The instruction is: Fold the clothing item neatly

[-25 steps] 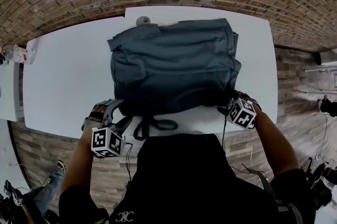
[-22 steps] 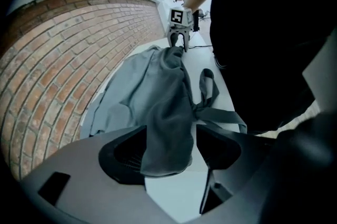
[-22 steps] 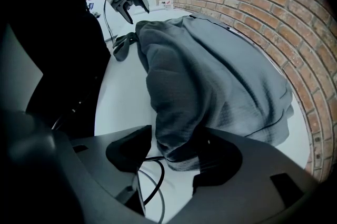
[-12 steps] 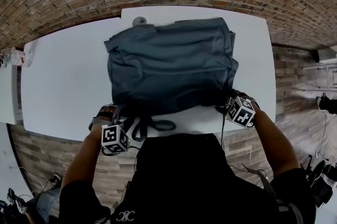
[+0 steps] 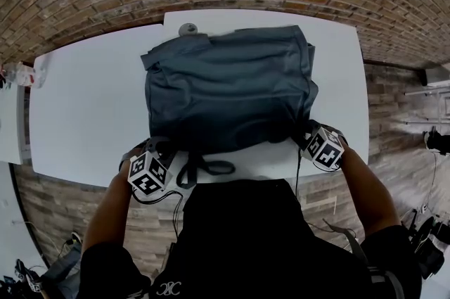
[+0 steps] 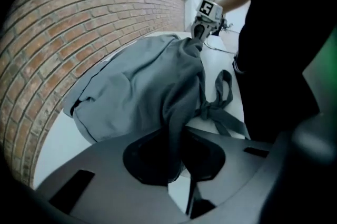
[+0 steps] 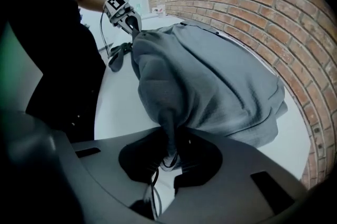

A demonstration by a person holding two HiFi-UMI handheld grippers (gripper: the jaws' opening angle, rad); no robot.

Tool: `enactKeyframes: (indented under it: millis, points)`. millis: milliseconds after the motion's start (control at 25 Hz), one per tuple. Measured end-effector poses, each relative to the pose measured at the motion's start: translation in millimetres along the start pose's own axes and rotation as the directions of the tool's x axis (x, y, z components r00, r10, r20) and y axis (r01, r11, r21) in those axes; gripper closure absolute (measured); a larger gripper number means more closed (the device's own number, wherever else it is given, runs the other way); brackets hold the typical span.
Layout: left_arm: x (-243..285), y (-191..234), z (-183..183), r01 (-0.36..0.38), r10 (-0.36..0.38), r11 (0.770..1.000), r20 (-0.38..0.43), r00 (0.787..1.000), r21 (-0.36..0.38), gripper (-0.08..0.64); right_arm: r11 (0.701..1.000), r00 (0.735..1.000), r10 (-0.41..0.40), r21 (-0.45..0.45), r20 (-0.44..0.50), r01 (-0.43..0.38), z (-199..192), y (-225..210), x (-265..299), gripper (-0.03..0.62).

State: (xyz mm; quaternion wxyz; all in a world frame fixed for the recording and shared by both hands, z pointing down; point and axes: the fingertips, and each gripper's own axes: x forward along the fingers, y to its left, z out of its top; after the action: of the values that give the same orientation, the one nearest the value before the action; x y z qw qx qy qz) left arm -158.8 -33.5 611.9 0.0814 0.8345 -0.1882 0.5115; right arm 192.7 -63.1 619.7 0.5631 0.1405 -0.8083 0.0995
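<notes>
The grey garment (image 5: 228,90) lay mid-frame on the white worktop (image 5: 84,107). The left claw (image 6: 176,157) and right claw (image 7: 169,152) had just closed, each pinching a thin fold at its lower corners. Such slim bites might slip on lifting, and the loose drawstring (image 5: 204,167) could snag.

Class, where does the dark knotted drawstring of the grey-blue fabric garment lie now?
In the head view the knotted drawstring lies on the white table at the grey-blue garment's near hem, left of centre.
</notes>
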Motion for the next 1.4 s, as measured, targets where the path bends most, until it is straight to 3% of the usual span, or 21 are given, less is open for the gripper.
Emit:
enactKeyframes:
  millis: [80,160,400,560,1080,1400]
  points:
    - [-8.3,-1.2,2.3,0.02,-0.02,0.999,0.022,1.0,-0.035,0.525,0.999,0.999,0.042,0.031,0.022,-0.043,3.5,5.1,-8.0,0.548]
    - [-17.0,-7.1,0.9,0.036,-0.035,0.999,0.018,0.999,-0.024,0.526,0.996,0.996,0.086,0.034,0.039,-0.087,8.6,13.3,-18.7,0.549]
    - [-48.2,-43.0,-2.7,0.164,-0.164,0.986,-0.003,0.986,0.039,0.528,0.974,0.974,0.226,-0.031,0.017,-0.225,5.3,48.3,-47.6,0.551]
    - [-73.2,-45.0,4.7,0.233,-0.233,0.972,0.034,0.972,0.004,0.528,0.954,0.954,0.299,-0.044,0.03,-0.298,12.9,54.9,-71.6,0.55]
    - [-116.0,63.7,44.8,0.109,-0.106,0.994,0.095,0.99,-0.03,0.528,0.97,0.963,0.237,-0.089,0.127,-0.227,94.1,-60.9,-127.2,0.55]
    - [-80.4,145.9,42.9,0.072,-0.069,0.993,0.035,0.997,-0.091,0.528,0.968,0.966,0.247,0.009,0.08,-0.249,123.9,-148.3,-93.3,0.549]
